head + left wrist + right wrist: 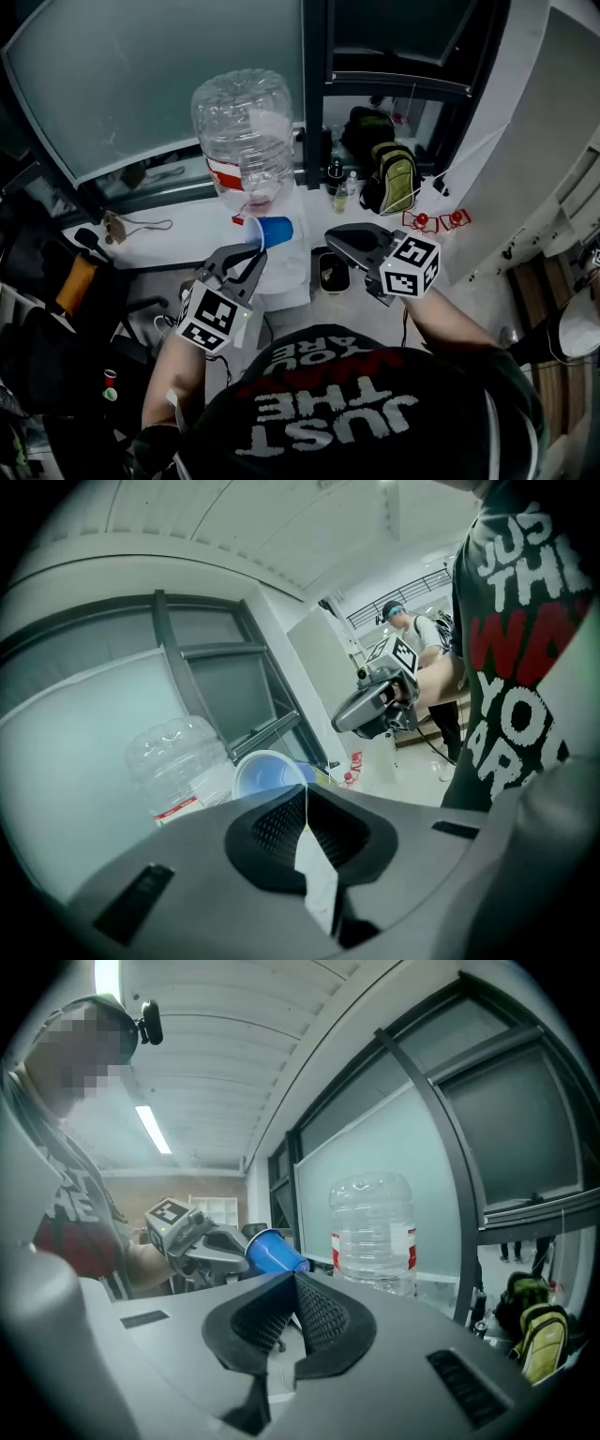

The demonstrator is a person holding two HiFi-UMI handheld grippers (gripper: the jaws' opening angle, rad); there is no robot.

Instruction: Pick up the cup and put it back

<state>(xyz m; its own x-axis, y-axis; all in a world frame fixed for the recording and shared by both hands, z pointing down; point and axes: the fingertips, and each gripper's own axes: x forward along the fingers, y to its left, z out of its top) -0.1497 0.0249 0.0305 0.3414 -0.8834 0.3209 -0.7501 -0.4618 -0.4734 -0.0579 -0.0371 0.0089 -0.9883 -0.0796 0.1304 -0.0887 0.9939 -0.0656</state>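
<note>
A blue plastic cup with a white inside hangs on its side in front of the white water dispenser, just below the large clear bottle. My left gripper is shut on the cup's rim. In the left gripper view the cup's mouth shows just past the closed jaws, with the thin wall pinched between them. My right gripper hovers a short way to the right of the cup, shut and holding nothing. The right gripper view shows the cup in the left gripper's grip beside the bottle.
A dark tray sits on the floor beside the dispenser. A green-and-black backpack and small bottles stand against the window frame behind it. Red items lie to the right. Another person stands far off.
</note>
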